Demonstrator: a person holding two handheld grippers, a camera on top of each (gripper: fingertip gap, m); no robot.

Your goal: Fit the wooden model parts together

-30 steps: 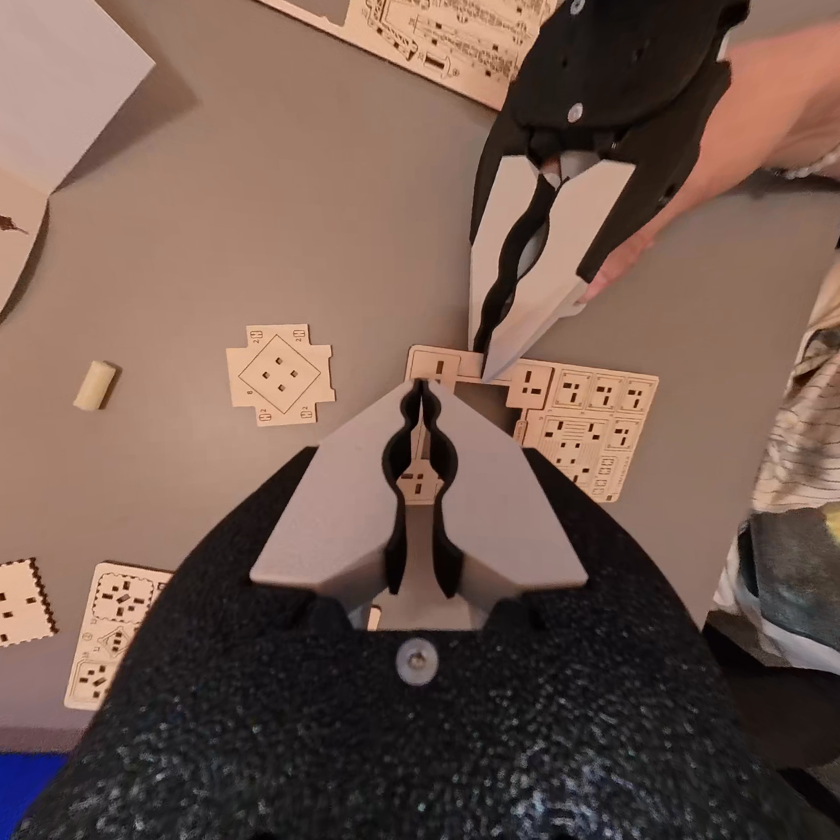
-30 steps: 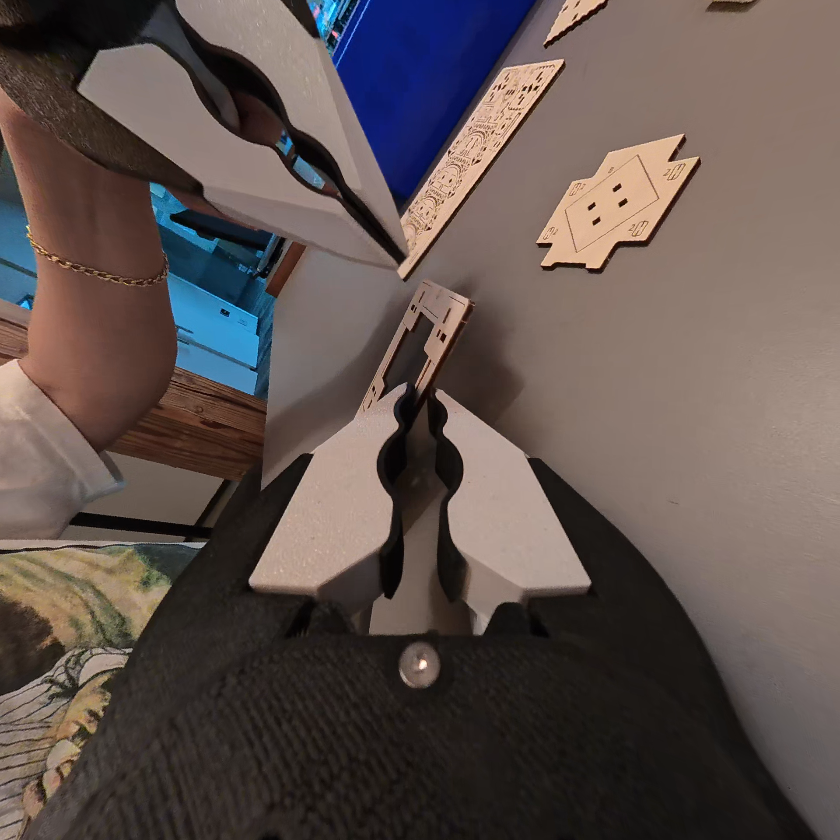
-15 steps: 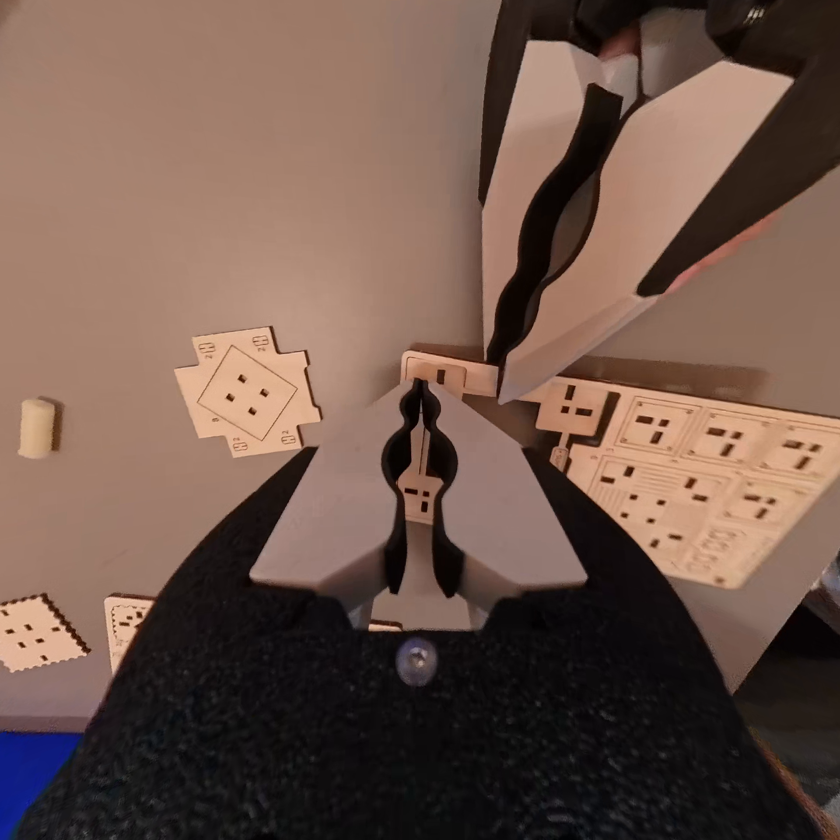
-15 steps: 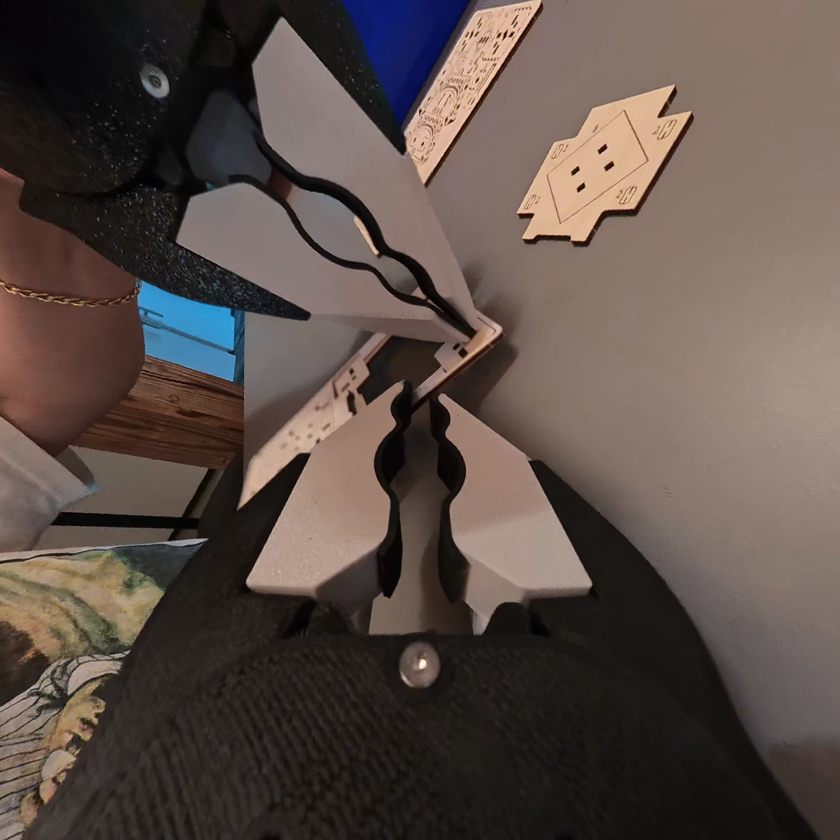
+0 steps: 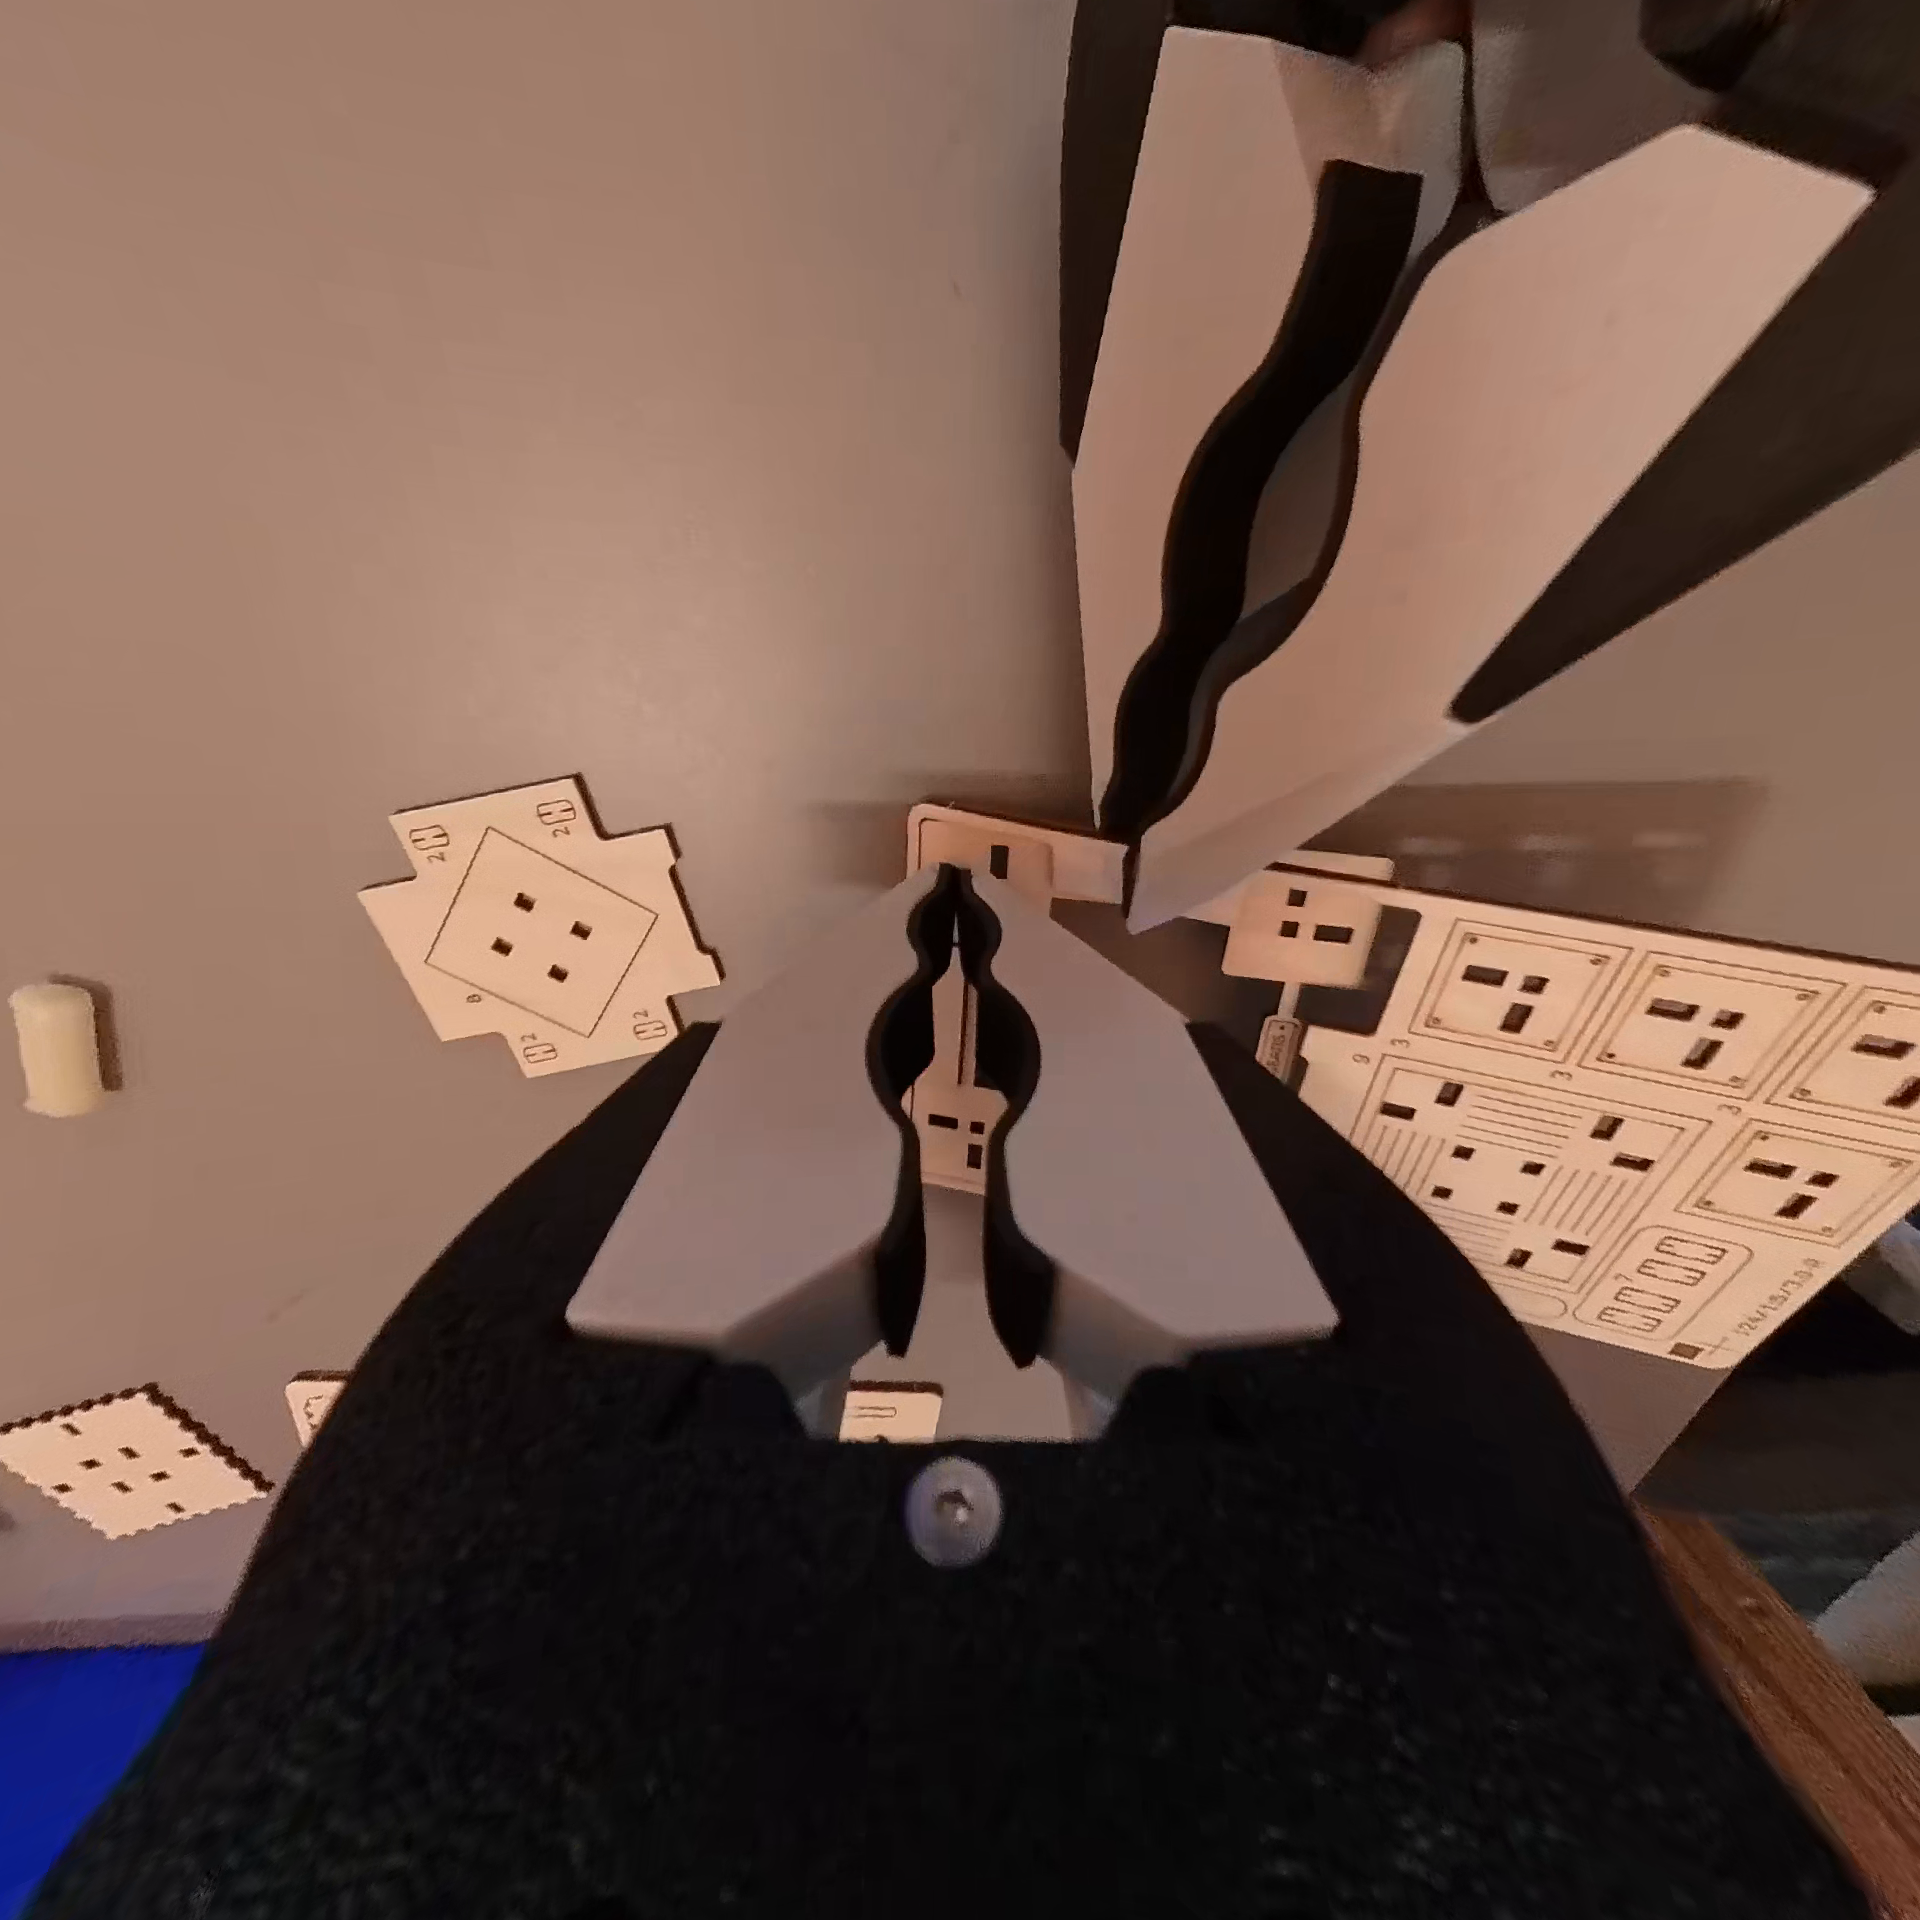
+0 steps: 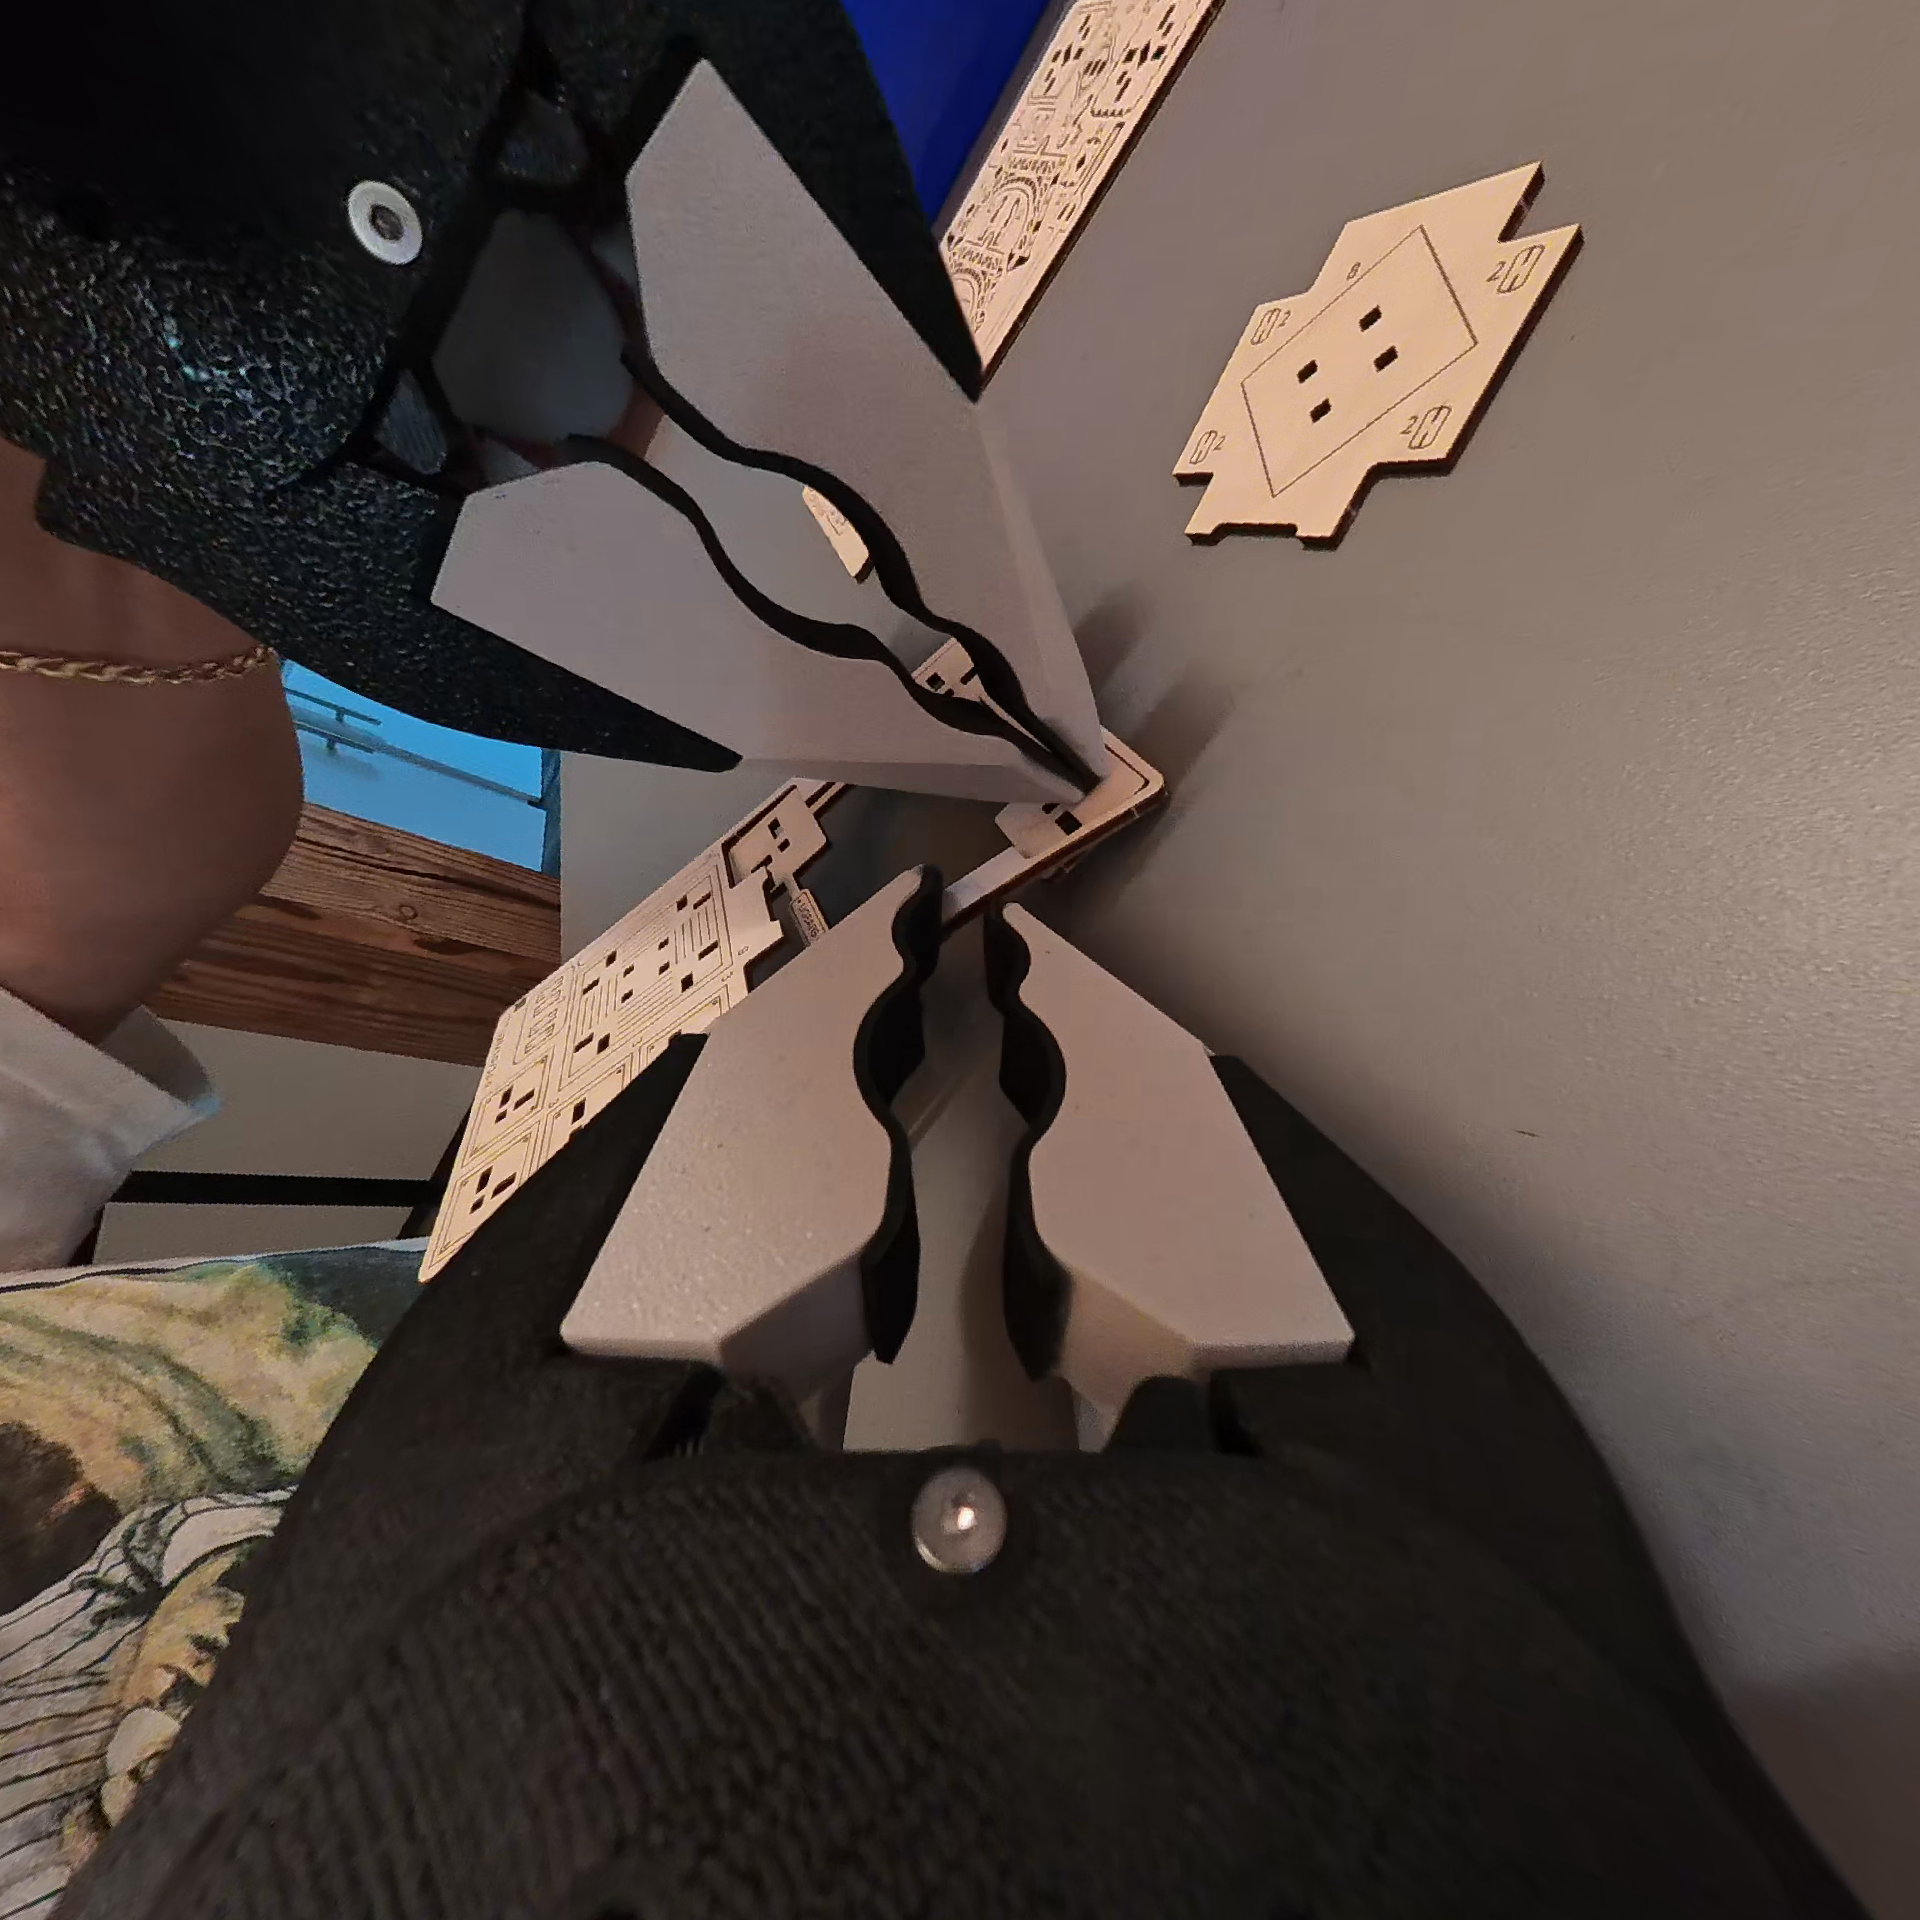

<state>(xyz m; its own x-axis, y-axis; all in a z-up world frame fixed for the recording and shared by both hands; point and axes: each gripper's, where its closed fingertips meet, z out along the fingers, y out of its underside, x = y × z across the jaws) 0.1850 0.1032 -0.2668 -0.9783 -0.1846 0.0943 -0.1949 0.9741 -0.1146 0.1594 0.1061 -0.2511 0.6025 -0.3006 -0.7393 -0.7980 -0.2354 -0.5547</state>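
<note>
Both grippers now pinch the raised sheet (image 5: pixel 1621 1132): left fingers (image 5: pixel 831 997) closed on its corner, right fingers (image 6: pixel 790 1060) slightly parted on its edge, ready to free a part.

Two tongs are in view, the left tongs (image 5: pixel 951 883) and the right tongs (image 5: pixel 1127 831), above one grey worktop (image 5: pixel 520 416). There are two wooden sheets of uncut parts: one raised sheet (image 5: pixel 1558 1091), which both tongs meet at its frame, and one flat sheet (image 6: pixel 1060 156) lying near the worktop's edge. There are also two loose wooden pieces, one cross-shaped piece (image 5: pixel 540 925) and one saw-edged square (image 5: pixel 125 1475). Singly there are one cream cylinder (image 5: pixel 57 1049) on the worktop and one gold bracelet (image 6: pixel 125 665) on a wrist.
</note>
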